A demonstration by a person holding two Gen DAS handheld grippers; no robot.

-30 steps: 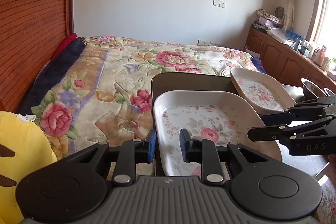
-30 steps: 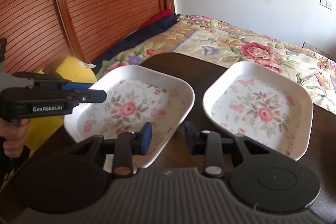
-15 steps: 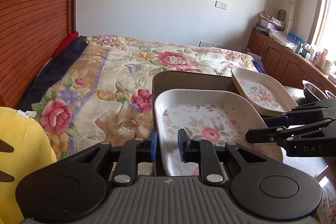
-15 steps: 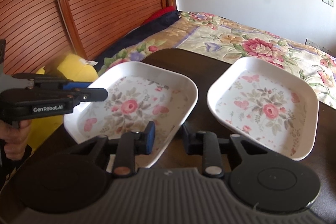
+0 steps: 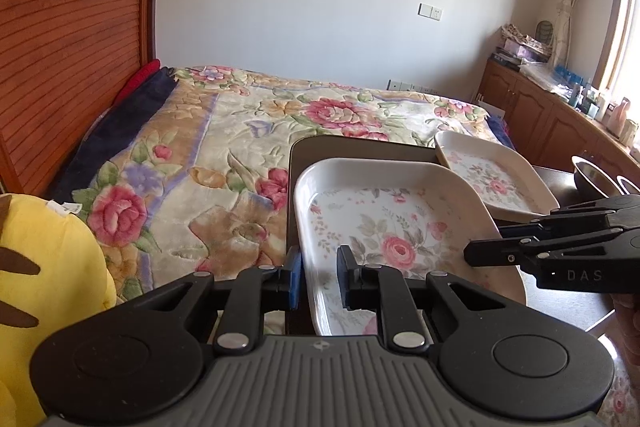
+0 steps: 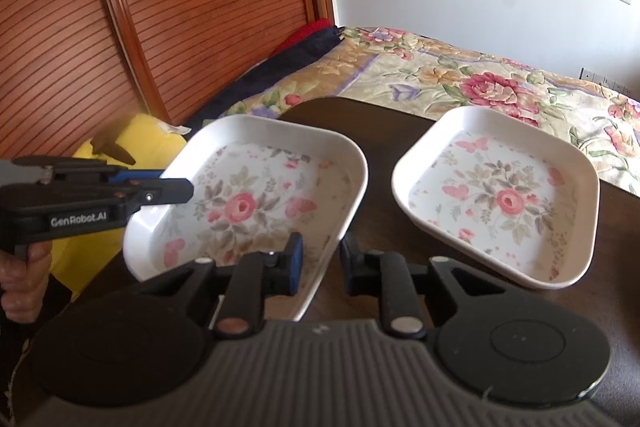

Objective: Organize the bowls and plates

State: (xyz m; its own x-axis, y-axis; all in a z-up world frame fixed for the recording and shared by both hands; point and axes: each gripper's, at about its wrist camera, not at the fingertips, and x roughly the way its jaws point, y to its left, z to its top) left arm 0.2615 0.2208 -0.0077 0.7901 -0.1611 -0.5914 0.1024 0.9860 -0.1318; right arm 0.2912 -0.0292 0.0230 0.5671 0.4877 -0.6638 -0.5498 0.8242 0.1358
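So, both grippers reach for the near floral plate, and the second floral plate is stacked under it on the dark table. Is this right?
Not quite. The second floral plate lies beside the near floral plate on the dark table, apart, with bare tabletop between them, as the right wrist view shows. The left gripper and right gripper do reach for the near one.

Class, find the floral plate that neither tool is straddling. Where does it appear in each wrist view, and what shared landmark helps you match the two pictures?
Left wrist view: the far plate sits right of centre, behind the near plate.
Right wrist view: the far plate sits right of centre, beside the near plate.
Shared landmark: the floral bedspread behind the table.
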